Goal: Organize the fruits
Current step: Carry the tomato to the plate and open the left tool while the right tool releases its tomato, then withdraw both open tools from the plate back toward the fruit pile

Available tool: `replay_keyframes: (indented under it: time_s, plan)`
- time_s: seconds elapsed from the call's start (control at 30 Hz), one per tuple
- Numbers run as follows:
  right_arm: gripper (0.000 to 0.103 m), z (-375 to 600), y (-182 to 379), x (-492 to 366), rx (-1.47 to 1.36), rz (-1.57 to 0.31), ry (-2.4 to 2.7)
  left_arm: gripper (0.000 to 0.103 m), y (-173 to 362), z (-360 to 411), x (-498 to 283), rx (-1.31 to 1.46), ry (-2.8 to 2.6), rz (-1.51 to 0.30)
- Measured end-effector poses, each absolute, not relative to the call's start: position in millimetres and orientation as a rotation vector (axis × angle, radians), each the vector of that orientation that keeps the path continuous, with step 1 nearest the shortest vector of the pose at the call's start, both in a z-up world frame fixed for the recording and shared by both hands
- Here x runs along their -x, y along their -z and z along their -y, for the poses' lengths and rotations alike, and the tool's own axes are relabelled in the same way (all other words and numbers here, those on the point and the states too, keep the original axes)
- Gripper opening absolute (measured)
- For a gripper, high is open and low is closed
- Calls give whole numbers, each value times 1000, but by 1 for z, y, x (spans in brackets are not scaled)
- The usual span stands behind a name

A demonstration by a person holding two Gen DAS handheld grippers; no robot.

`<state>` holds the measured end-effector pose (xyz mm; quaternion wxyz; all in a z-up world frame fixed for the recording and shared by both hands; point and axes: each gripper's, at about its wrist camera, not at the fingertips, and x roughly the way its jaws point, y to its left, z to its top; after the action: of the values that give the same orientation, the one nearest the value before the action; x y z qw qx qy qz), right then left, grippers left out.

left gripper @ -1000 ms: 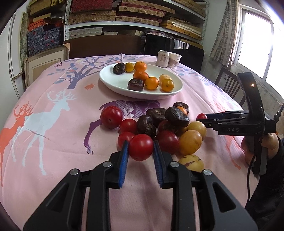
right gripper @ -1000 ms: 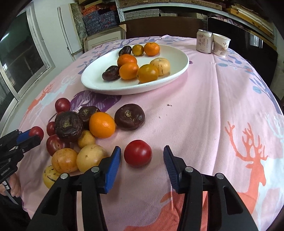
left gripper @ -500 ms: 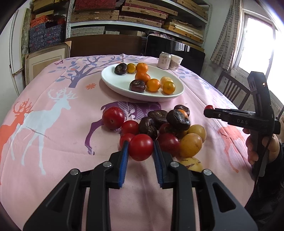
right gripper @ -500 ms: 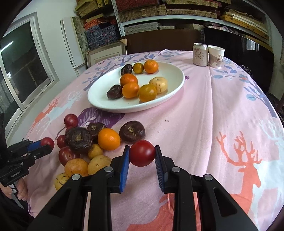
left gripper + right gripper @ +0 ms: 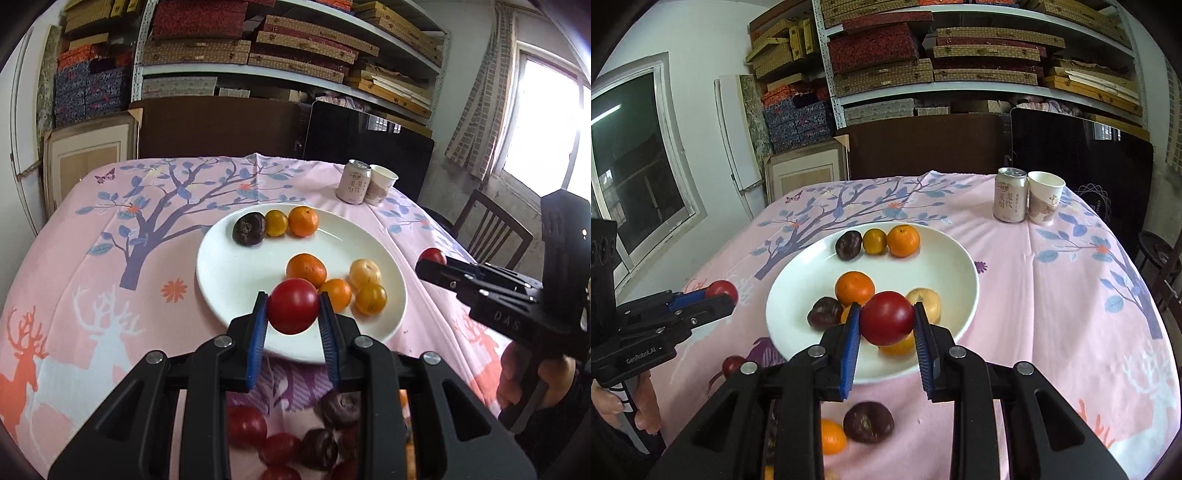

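Observation:
My left gripper (image 5: 293, 314) is shut on a red fruit (image 5: 293, 306) and holds it in the air over the near edge of the white plate (image 5: 229, 269). My right gripper (image 5: 886, 319) is shut on a second red fruit (image 5: 886, 317), also raised above the plate (image 5: 945, 266). On the plate lie oranges, a yellow fruit and dark purple fruits. Each gripper shows in the other's view, at the right (image 5: 430, 262) and at the left (image 5: 718, 295), with its fruit at the tip. Loose fruits (image 5: 280, 439) lie on the cloth below the left gripper.
A drink can (image 5: 1009, 199) and a paper cup (image 5: 1044, 202) stand at the back right of the pink deer-print tablecloth (image 5: 1071, 295). A dark fruit (image 5: 868, 421) and an orange (image 5: 831, 437) lie near the front. A wooden chair (image 5: 491, 229) stands to the right; shelves fill the back wall.
The right gripper closed on the red fruit and lifted it. Both grippers rose and moved forward from the loose pile to above the plate, each carrying its fruit.

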<state>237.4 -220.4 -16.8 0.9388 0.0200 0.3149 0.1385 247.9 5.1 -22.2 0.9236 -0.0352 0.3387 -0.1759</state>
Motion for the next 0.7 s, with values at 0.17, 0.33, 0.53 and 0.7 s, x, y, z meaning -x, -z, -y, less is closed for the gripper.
replay_keyframes:
  time_s: [0.17, 0.33, 0.53, 0.7]
  plan:
    - [28, 200, 36, -276, 13, -656, -266, 27, 49, -9, -292, 119, 338, -779]
    - [38, 195, 47, -283, 52, -637, -249, 33, 65, -14, -308, 134, 316, -812]
    - [45, 212, 39, -263, -16, -615, -256, 63, 57, -22, -293, 165, 307, -750]
    - [57, 229, 38, -235, -59, -619, -252, 63, 56, -25, -264, 136, 319, -760]
